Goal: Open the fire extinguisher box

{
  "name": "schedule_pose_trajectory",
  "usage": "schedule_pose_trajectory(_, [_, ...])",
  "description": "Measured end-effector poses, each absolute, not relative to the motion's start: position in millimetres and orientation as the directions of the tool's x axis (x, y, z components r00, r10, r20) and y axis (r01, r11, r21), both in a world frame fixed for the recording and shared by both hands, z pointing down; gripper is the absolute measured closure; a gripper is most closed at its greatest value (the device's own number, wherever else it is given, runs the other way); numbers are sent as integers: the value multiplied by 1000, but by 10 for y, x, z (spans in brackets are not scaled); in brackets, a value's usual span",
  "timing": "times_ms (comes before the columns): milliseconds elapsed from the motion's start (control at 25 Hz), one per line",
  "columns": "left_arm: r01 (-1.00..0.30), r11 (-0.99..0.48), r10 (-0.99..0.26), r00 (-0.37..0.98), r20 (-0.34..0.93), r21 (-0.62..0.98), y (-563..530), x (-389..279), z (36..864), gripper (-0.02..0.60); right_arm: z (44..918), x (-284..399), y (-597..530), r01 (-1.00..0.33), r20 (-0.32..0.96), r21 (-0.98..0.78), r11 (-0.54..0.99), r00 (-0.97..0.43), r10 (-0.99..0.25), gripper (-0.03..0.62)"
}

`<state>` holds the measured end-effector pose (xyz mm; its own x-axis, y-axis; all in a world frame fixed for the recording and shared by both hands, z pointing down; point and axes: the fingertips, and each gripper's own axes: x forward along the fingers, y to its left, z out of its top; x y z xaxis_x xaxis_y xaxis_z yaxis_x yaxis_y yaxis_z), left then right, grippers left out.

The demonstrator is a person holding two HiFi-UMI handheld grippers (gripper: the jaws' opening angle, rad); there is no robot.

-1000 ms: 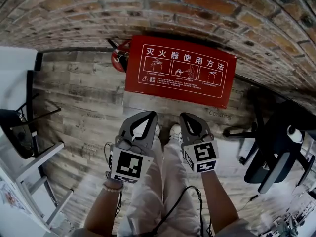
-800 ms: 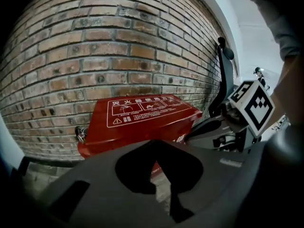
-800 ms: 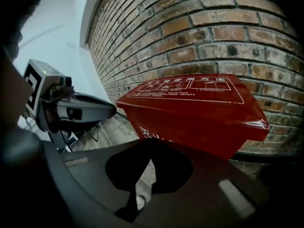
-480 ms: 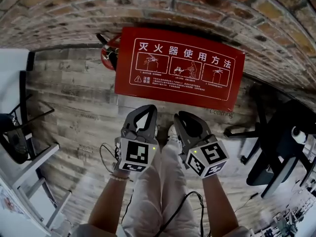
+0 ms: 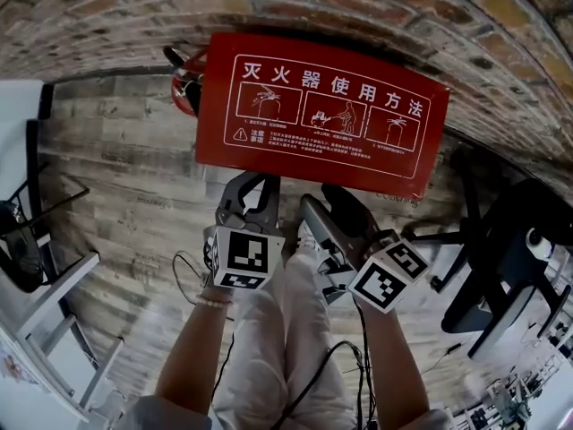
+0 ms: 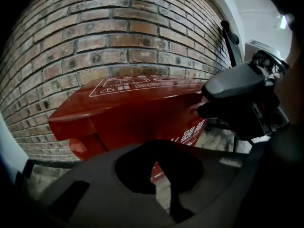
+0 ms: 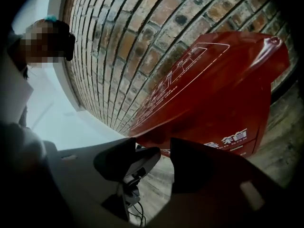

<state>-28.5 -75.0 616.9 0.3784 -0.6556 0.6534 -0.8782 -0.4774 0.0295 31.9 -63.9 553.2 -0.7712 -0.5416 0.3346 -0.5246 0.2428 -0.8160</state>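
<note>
Standing on a worn plank floor (image 5: 125,168) with a brick wall (image 5: 107,7) ahead, I faced the red box (image 5: 322,106). It sat on the floor against the foot of that wall, just beyond my tongs, and its lid looked shut. White drawings and print covered the lid.

I counted one box and one red extinguisher (image 5: 183,88) at its left end. There were two tongs, each with one marker cube, and two dark chairs: one (image 5: 510,267) off to my right and one (image 5: 20,236) at the left. A white desk (image 5: 16,115) stood by the left chair.

My left tongs (image 5: 255,186) were clenched, the jaws meeting at their tips with nothing between them. They hung just short of the box's near edge. My right tongs (image 5: 329,200) were released a little, with a narrow gap between the jaws and nothing in it. They were tilted toward the left pair, near the box but apart from it.

The box hid most of the extinguisher, so only its top and handle showed. From above, the tips of the left tongs ran up to the box's near edge and were hard to separate from it. The left chair was cut off by the picture's edge. The small print on the lid was too fine to read. A dark cable (image 5: 313,374) trailed down past my trousers, its end out of sight.
</note>
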Motion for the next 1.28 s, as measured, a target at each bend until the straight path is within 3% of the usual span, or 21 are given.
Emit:
schedule_pose_trajectory(200, [-886,-462,-659,364,658,28,-796,-289,6174,583,5490,349,-711,-493,316,-845,205,-772,-551,372])
schedule_pose_trajectory(560, [-896,-441,-656,354,667,43,-780,-248,6203,583,5471,412,-710,-480,310,-859,177,-764,-566,444])
schedule_pose_trajectory(1280, [-897,-437,-637,358,683,62,-605,-243,6241,583,5122,438,-671,-506,304,-830,235,-763,-570,497])
